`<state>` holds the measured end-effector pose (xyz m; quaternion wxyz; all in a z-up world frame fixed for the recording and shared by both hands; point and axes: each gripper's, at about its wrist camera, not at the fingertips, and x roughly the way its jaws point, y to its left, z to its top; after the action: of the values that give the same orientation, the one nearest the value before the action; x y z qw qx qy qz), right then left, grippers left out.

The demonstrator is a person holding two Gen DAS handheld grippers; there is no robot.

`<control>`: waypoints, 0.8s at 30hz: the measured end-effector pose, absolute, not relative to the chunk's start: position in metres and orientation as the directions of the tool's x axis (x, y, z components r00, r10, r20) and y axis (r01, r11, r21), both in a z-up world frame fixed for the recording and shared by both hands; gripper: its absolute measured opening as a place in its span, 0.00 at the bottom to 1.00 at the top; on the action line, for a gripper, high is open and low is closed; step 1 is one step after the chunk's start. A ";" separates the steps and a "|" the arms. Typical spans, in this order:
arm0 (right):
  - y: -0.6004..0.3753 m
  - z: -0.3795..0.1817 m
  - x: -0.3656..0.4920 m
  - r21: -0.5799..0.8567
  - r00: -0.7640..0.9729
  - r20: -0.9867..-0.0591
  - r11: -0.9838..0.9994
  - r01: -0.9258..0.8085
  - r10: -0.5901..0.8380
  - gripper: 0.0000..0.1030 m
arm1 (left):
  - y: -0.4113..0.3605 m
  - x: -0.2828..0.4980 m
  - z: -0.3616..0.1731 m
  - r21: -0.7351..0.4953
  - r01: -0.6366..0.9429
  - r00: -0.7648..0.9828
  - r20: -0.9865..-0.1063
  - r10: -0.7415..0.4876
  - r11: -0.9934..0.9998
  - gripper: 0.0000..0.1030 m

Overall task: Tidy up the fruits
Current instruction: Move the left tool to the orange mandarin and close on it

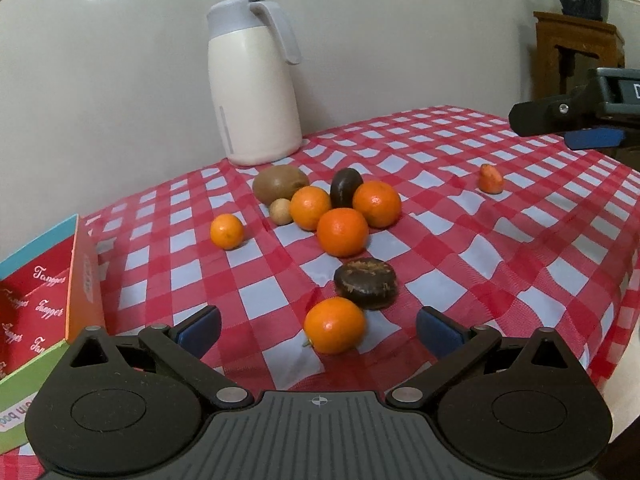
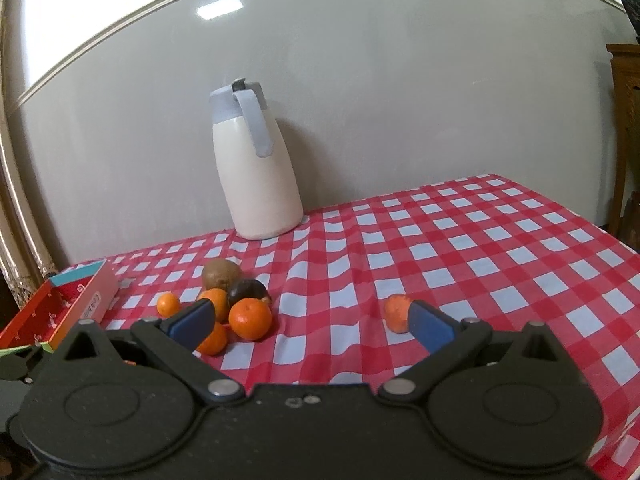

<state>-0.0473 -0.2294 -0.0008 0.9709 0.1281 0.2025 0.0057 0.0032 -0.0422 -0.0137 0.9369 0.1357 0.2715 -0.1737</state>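
Orange-skinned fruit makes up most of the load: one small round orange citrus fruit [image 1: 334,325] lies on the counter directly ahead of the left gripper [image 1: 318,326], in line with the gap between its blue-padded fingers [image 1: 200,326]. Those fingers are spread wide and hold nothing, a setting that suits closing on this nearest fruit first. Just beyond it, and close to touching it, sits a flat dark brown fruit with a rough top [image 1: 365,283].

Farther back, a cluster holds three more round orange citrus fruits [image 1: 343,232], a dark oval fruit [image 1: 346,187], a brown fuzzy kiwi [image 1: 281,183] and a small tan round fruit [image 1: 280,211]. Another small orange fruit [image 1: 227,231] lies apart to the left, and a small red-orange fruit [image 1: 490,178] lies well apart to the right.

The right gripper [image 2: 310,322] is likewise spread wide and empty; the red-orange fruit shows just beside its right finger, a probable target for that side.

An open red cardboard box with white lettering [image 1: 76,276] stands at the left edge of the counter, probably the destination, which would explain the left gripper working nearest it. The red-and-white checked tablecloth [image 1: 480,280] is wrinkled, so round fruit may roll. A cream thermal jug with a grey lid [image 1: 256,92] stands by the wall.
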 end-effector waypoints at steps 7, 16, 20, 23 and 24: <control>-0.230 -0.001 -0.047 0.266 0.919 -0.390 0.963 0.048 0.062 1.00 | -0.038 0.009 -0.015 0.186 0.333 0.818 -0.544 -0.185 0.924 0.79; -0.228 -0.001 -0.046 0.261 0.916 -0.395 0.964 0.047 0.062 1.00 | -0.038 0.013 -0.021 0.107 0.403 0.756 -0.598 -0.265 0.909 0.48; -0.228 -0.001 -0.047 0.261 0.916 -0.395 0.964 0.046 0.064 1.00 | -0.036 0.018 -0.020 0.091 0.371 0.772 -0.583 -0.253 0.924 0.48; -0.227 -0.002 -0.047 0.261 0.915 -0.398 0.964 0.044 0.066 1.00 | -0.037 0.026 -0.021 0.092 0.369 0.772 -0.585 -0.250 0.925 0.48; -0.227 -0.001 -0.046 0.261 0.915 -0.398 0.964 0.043 0.067 1.00 | -0.038 0.029 -0.022 0.090 0.369 0.766 -0.593 -0.248 0.925 0.48</control>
<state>-0.0460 -0.2273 -0.0015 0.9694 0.1334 0.2062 0.0064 0.0293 -0.0378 -0.0223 0.9343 0.1012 0.2994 -0.1652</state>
